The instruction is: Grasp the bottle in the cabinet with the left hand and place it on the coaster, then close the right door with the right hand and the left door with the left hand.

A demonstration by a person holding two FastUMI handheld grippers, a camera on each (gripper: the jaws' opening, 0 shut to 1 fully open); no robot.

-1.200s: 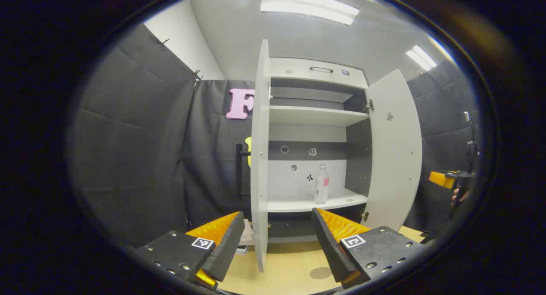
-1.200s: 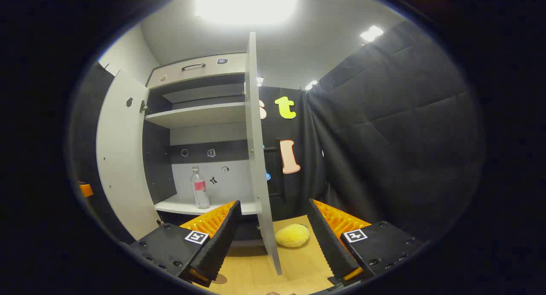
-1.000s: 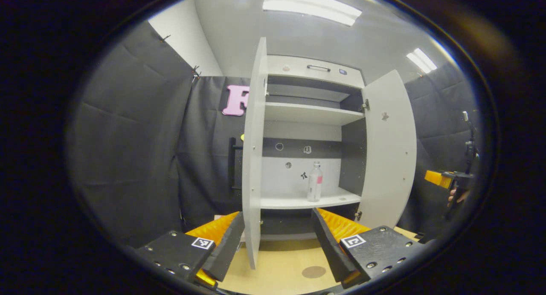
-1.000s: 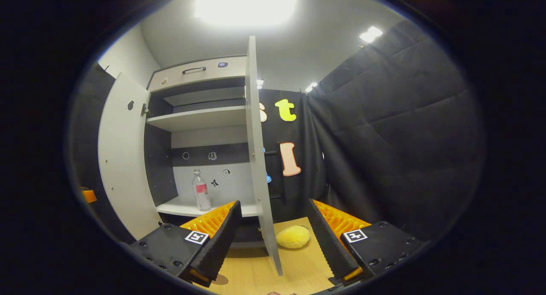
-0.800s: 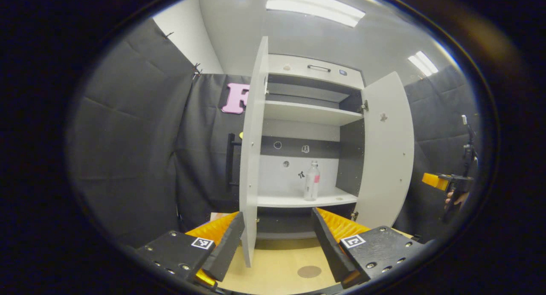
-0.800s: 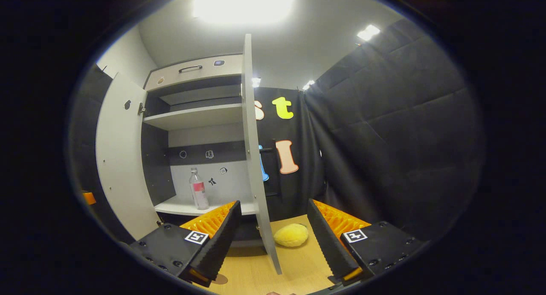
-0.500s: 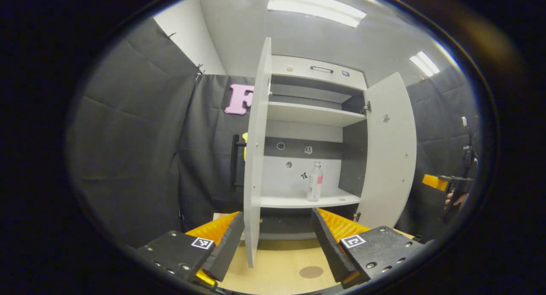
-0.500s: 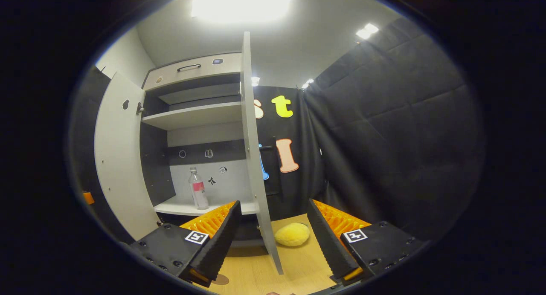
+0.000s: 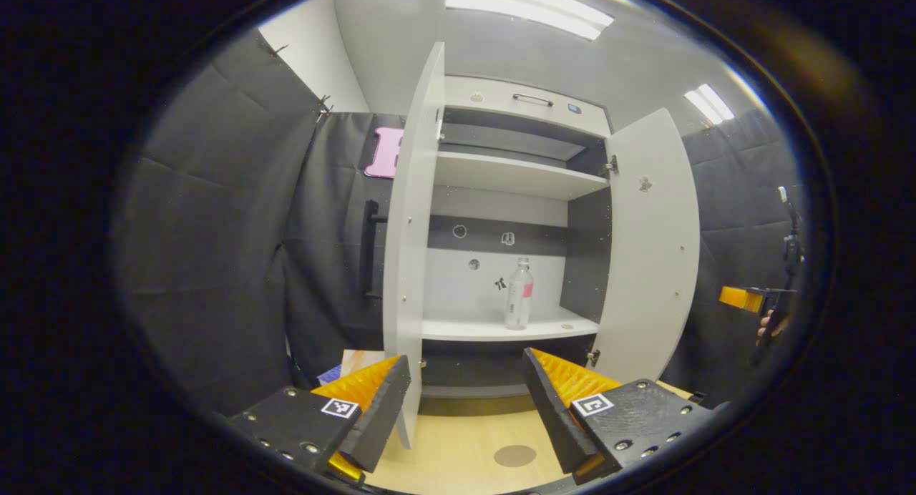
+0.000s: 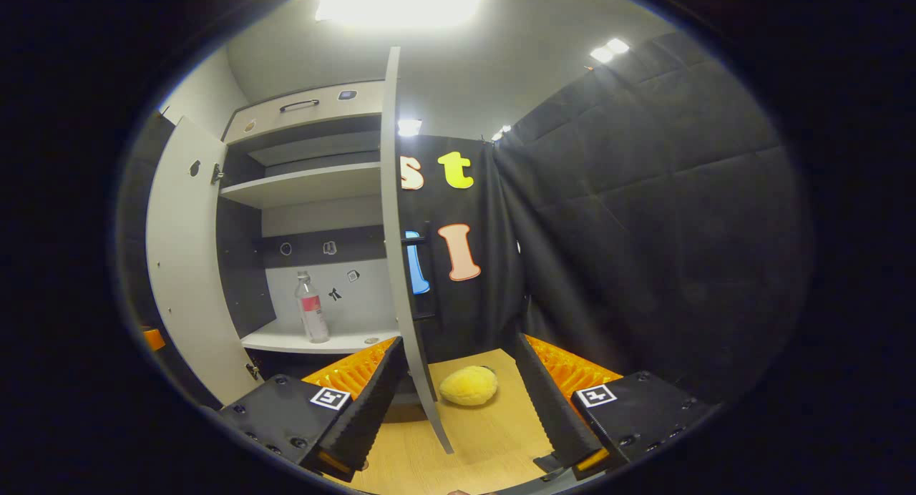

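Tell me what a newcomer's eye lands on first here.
A tall white cabinet with both doors swung wide, and a clear plastic bottle with a pink label standing upright on its lower shelf. On the wooden table to the cabinet's right lies a fuzzy yellow plush lump; a round brown coaster lies out front.

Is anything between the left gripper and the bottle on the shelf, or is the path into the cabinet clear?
Nothing visible blocks it. The left gripper is open and short of the cabinet; the bottle stands upright, alone on the lower shelf. Both doors are swung wide: the left door edge sits just left of the approach line, so keep right of it.
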